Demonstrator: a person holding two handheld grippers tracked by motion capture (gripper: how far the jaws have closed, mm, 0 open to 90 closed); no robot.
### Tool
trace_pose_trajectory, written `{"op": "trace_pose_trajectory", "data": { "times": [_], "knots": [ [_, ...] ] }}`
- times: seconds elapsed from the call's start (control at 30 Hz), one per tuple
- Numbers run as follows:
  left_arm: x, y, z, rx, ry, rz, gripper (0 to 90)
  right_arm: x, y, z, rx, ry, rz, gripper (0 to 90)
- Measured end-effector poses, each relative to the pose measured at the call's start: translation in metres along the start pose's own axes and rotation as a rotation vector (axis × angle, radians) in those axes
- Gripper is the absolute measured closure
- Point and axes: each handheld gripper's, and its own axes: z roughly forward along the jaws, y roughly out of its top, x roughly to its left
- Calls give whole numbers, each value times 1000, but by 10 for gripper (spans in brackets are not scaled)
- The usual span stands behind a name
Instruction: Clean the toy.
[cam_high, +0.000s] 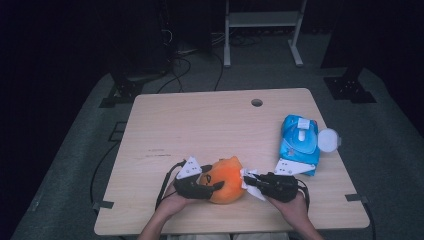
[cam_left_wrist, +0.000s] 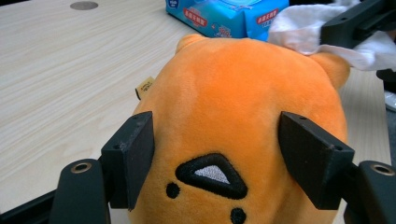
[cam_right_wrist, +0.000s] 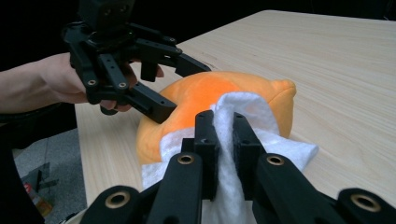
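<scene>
The tabletop (cam_high: 210, 125), pale wood grain, is carrying a round orange plush (cam_high: 227, 181) at its near edge. The left gripper (cam_left_wrist: 215, 158) is clamping the plush's soft sides; the right gripper (cam_right_wrist: 225, 140) is pinching a limp white wipe (cam_right_wrist: 243, 109) against it. Wiping seems underway; next, a firm stroke across the fuzzy pile while the left is steadying.
</scene>
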Motion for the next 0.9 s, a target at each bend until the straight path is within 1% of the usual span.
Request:
{"op": "trace_pose_trajectory", "data": {
  "times": [0.07, 0.1, 0.13, 0.17, 0.2, 0.23, 0.27, 0.3, 0.33, 0.37, 0.4, 0.43, 0.5, 0.53, 0.57, 0.6, 0.63, 0.67, 0.7, 0.73, 0.77, 0.8, 0.83, 0.9],
  "knots": [
    [2, -1, -1, -4, -9, -9, 282, -1, 0, 0, 4, -2, -1, 830],
    [2, -1, -1, -5, -13, -9, 283, -4, -2, 1, 6, -6, 5, 830],
    [1, -1, -1, -3, -23, -4, 282, -12, -7, 2, 17, -16, 40, 829],
    [-1, -1, 0, -3, -33, 4, 282, -15, -10, 3, 22, -21, 57, 829],
    [-5, 1, 1, 3, -28, 22, 282, -18, -11, 3, 24, -23, 69, 829],
    [-5, 1, 1, 3, -28, 22, 280, -18, -11, 3, 24, -23, 69, 829],
    [-7, 1, 2, 6, -28, 30, 280, -18, -11, 3, 22, -25, 73, 829],
    [-9, 2, 2, 10, -29, 42, 280, -17, -10, 3, 17, -28, 67, 829],
    [-12, 2, 3, 13, -40, 62, 281, -15, -7, 3, 5, -27, 56, 829],
    [-12, 2, 3, 13, -40, 62, 282, -15, -7, 3, 5, -27, 56, 829],
    [-15, 3, 4, 19, -58, 88, 283, -15, -4, 4, -7, -25, 58, 828],
    [-15, 3, 4, 19, -58, 88, 284, -15, -4, 4, -7, -25, 58, 828],
    [-20, 4, 4, 31, -80, 120, 283, -18, -3, 6, -17, -29, 63, 827],
    [-25, 4, 5, 36, -90, 144, 275, -22, -4, 8, -22, -32, 81, 826],
    [-25, 4, 5, 36, -90, 144, 266, -22, -4, 8, -22, -32, 81, 826],
    [-25, 4, 4, 35, -93, 150, 266, -24, -5, 8, -25, -30, 93, 826],
    [-24, 5, 4, 34, -95, 148, 243, -25, -6, 7, -25, -28, 102, 826],
    [-22, 7, 3, 23, -82, 131, 217, -26, -7, 7, -25, -28, 103, 826],
    [-19, 8, 3, 12, -67, 107, 193, -26, -7, 7, -23, -28, 101, 827],
    [-13, 9, 4, 23, -20, 54, 135, -24, -8, 6, -15, -24, 89, 827],
    [-13, 9, 4, 23, -20, 54, 129, -24, -8, 6, -15, -24, 89, 827],
    [-11, 7, 6, 35, -21, 26, 148, -22, -8, 6, -11, -19, 84, 827],
    [-10, 5, 8, 38, -35, 17, 148, -22, -8, 6, -11, -19, 84, 827],
    [-15, 4, 9, 51, -34, 57, 205, -21, -6, 7, -12, -15, 84, 827]
  ]
}}
